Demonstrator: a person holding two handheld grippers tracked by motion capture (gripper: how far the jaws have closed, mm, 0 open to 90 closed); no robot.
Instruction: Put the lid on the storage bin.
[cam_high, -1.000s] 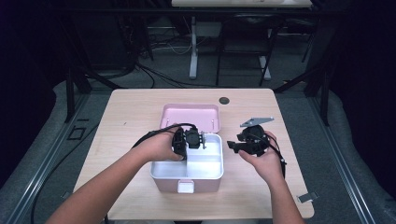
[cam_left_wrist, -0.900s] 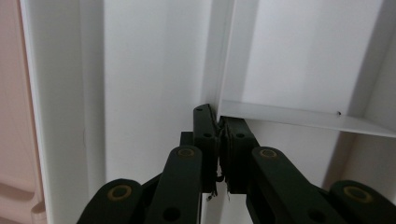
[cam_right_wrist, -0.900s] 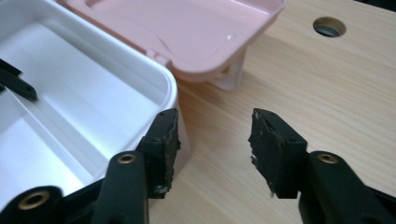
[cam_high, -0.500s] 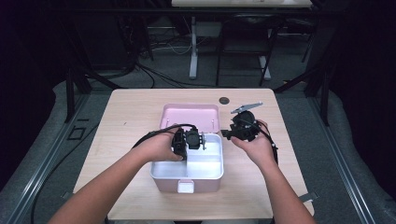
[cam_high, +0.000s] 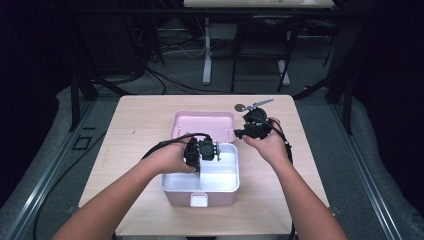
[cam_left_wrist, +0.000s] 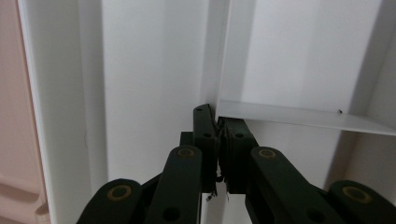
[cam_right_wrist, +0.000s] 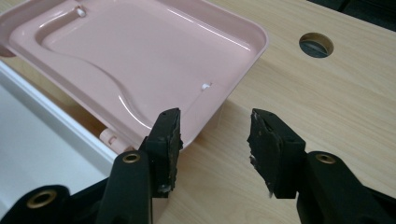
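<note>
A pink box stands open in the middle of the table, with a white inner tray in it. Its pink lid lies flat behind it. My left gripper reaches into the tray. In the left gripper view its jaws are shut on the thin white divider where two partitions meet. My right gripper hovers at the lid's near right corner. In the right gripper view it stands open, one jaw over the corner of the lid and the other over bare wood, gripping nothing.
A round cable hole sits in the tabletop behind the right gripper, also seen in the right gripper view as a hole. Bare wooden table lies left and right of the box. Black cables trail from both grippers.
My right hand has moved from beside the tray's right side away from me and leftward, to the lid's corner. The left gripper has kept still on the divider.
</note>
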